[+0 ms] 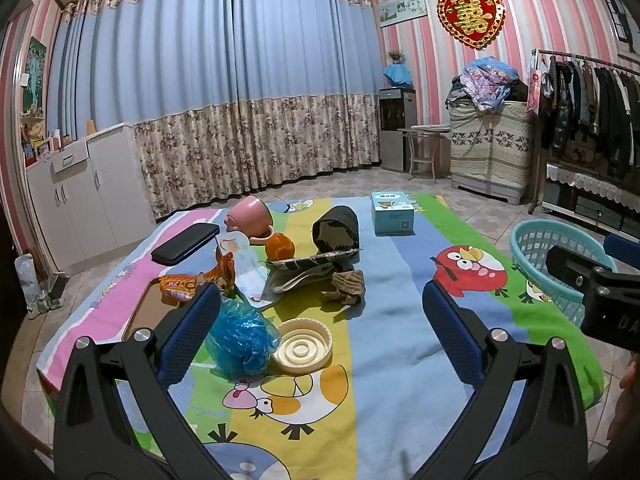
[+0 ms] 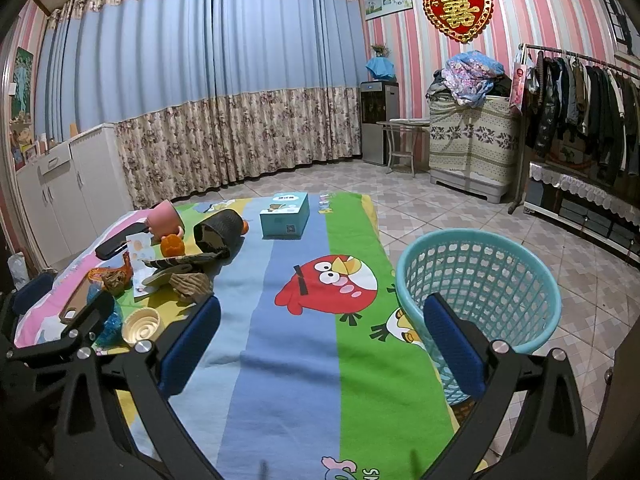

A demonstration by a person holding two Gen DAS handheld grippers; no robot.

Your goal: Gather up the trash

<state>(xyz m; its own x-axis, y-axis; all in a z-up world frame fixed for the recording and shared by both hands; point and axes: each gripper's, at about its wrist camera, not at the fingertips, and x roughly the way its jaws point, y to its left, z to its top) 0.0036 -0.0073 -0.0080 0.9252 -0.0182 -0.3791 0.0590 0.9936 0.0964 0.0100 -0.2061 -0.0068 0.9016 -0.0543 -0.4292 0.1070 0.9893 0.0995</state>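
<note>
A clutter of items lies on the cartoon-print cloth (image 1: 384,320): a crumpled blue plastic bag (image 1: 242,336), a cream lid (image 1: 304,346), an orange snack wrapper (image 1: 178,288), crumpled brown paper (image 1: 346,286), an orange (image 1: 280,247) and a black mesh cup (image 1: 336,228). A teal mesh basket (image 2: 480,280) stands on the floor right of the table. My left gripper (image 1: 320,320) is open and empty, its left finger beside the blue bag. My right gripper (image 2: 322,336) is open and empty above the cloth, its right finger in front of the basket.
A pink cup (image 1: 250,216), a black case (image 1: 186,242), a teal box (image 1: 392,214), a brown tray (image 1: 146,310) and a picture card (image 1: 248,268) also lie on the cloth. White cabinets (image 1: 80,196) stand left, a clothes rack (image 1: 592,108) right.
</note>
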